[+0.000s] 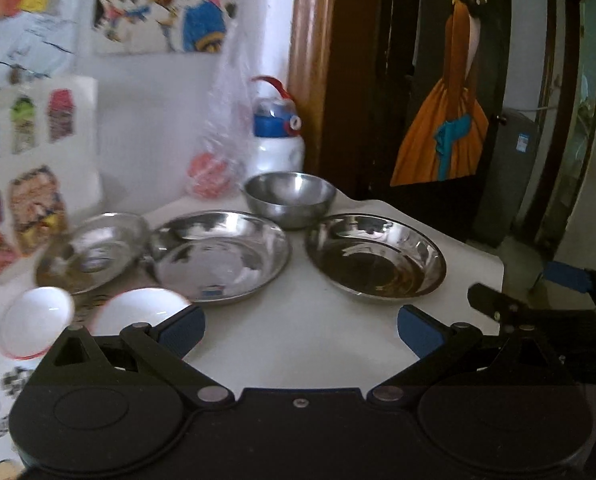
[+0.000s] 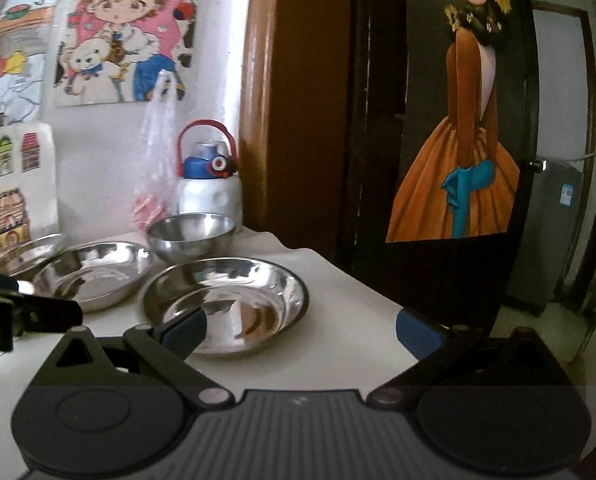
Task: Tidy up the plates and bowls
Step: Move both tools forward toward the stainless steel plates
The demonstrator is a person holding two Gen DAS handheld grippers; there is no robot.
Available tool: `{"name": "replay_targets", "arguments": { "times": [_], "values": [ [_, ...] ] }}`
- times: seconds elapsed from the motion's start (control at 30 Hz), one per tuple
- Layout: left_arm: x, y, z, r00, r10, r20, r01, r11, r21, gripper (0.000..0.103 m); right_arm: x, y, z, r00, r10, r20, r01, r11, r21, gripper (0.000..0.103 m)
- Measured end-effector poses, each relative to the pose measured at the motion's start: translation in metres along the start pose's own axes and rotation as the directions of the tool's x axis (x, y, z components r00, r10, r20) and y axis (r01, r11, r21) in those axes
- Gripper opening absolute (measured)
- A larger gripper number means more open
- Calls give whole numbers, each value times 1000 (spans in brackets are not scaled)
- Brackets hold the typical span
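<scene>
Three steel plates lie in a row on the white table: a left one, a middle one and a right one. A steel bowl stands behind them. Two white bowls sit at the front left. My left gripper is open and empty above the table's front. My right gripper is open and empty, its left finger over the right plate. The steel bowl and middle plate also show there.
A white and blue water bottle and a clear plastic bag stand against the wall behind the dishes. A wooden door frame and a dark door with a painted figure are to the right. The table edge drops off at right.
</scene>
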State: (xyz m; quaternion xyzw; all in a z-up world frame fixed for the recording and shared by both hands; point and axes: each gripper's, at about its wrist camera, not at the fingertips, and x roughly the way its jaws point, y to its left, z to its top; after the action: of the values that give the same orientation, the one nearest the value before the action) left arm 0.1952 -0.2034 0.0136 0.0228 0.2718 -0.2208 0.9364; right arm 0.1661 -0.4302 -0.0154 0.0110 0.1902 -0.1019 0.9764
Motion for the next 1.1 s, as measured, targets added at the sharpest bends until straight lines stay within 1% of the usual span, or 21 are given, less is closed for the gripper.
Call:
{"name": "replay_targets", "arguments": {
  "times": [0.1,0.27,0.4,0.57,0.67,0.77,0.8,0.93,0.97,1.03,1.1],
  "values": [
    [27,-5,6,1000,1,-20,-2,1000,-22,102,20,-9,2,1000,17,-10,-16,1000,12,103],
    [61,-12,16,999,21,-34,-23,998,-58,102,52,-20,3,999,23,-36,-21,999,31,103],
    [81,-13,21,999,28,-46,-32,996,-82,102,70,-26,4,997,42,-60,-38,997,60,103],
    [103,-15,23,997,19,-75,-28,992,-120,102,90,-34,1,993,71,-96,-61,993,103,103],
    [113,-17,22,997,18,-80,-28,993,-119,102,99,-37,-1,992,72,-108,-60,992,113,103],
    [118,-19,23,997,13,-73,-22,993,-114,102,101,-38,-2,991,91,-100,-79,989,124,102],
    [119,-20,23,997,11,-70,-19,993,-113,102,101,-38,-2,990,100,-98,-87,988,129,101],
    [124,-21,24,997,-1,-73,-8,992,-124,102,105,-39,-1,987,121,-110,-106,985,137,89],
    [125,-21,24,997,-4,-74,-6,991,-130,100,106,-39,-1,986,125,-113,-109,985,136,84],
    [126,-20,22,997,0,-80,-12,989,-150,97,109,-39,0,983,140,-119,-123,983,138,80],
    [129,-17,22,996,-6,-85,-9,984,-176,93,111,-38,0,981,151,-123,-132,980,146,71]
  ]
}}
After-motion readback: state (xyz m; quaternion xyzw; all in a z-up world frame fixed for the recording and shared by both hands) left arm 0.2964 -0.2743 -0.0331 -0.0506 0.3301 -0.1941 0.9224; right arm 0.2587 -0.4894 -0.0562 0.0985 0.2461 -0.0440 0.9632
